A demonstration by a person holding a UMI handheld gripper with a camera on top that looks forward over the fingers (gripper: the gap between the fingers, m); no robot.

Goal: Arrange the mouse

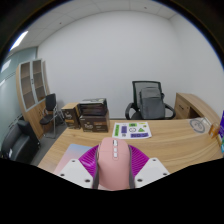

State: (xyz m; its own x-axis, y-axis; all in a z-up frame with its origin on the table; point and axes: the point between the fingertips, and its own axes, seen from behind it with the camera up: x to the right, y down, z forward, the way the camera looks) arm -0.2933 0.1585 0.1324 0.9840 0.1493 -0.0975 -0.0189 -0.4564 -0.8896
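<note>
Gripper [111, 172] with purple pads [92, 158] pinching a pale pink mouse [113, 165] above the wooden desk [170, 138]; the sheet [132, 129] beyond bears print too small to read.

The table [172, 143] is made of light brown wood. It goes wide from left to right, and most of its top is bare. A white sheet [132, 129] lies flat near the far edge, about in the middle. It has green and dark marks on it, too small to read. At the far right end a small white and purple thing [201, 126] sits on the wood, well apart from the sheet. At the near edge the gripper [113, 172] pinches a pink mouse [113, 155] between both fingers.
</note>
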